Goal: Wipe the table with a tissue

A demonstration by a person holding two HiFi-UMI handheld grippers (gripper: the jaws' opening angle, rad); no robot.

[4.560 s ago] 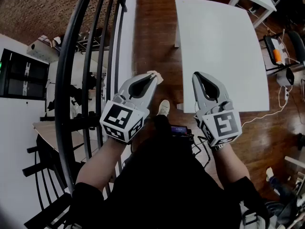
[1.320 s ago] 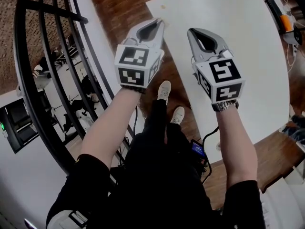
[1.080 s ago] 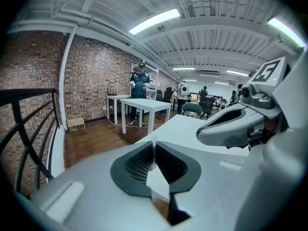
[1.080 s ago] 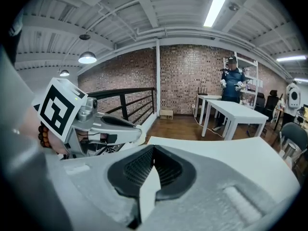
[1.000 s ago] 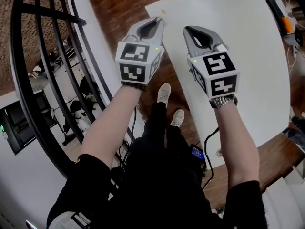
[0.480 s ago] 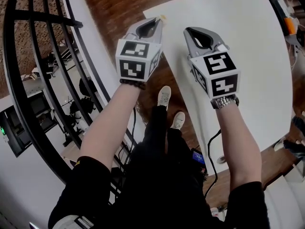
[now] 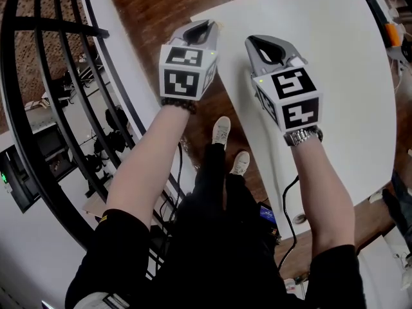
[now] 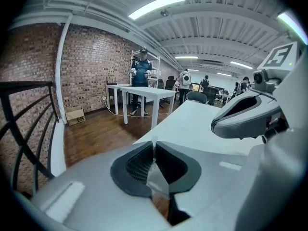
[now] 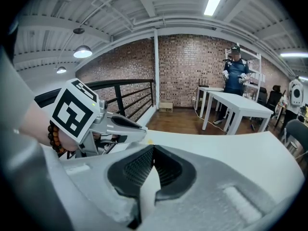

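Observation:
The white table fills the upper right of the head view. My left gripper hangs over the table's near left corner, shut on a small pale tissue that pokes out as a thin sliver at the tips. A small yellowish spot on the tabletop lies right by that gripper's tip. My right gripper hovers beside it over the table's left edge, shut with nothing between its jaws.
A black curved railing runs along the left, with a drop to a lower floor beyond it. A second white table stands further off, with a person behind it. A cable hangs near the table's front edge.
I have walked up to the table since the earliest frame. Over the last second both grippers have edged forward, and the left tip has reached the yellowish spot at the corner.

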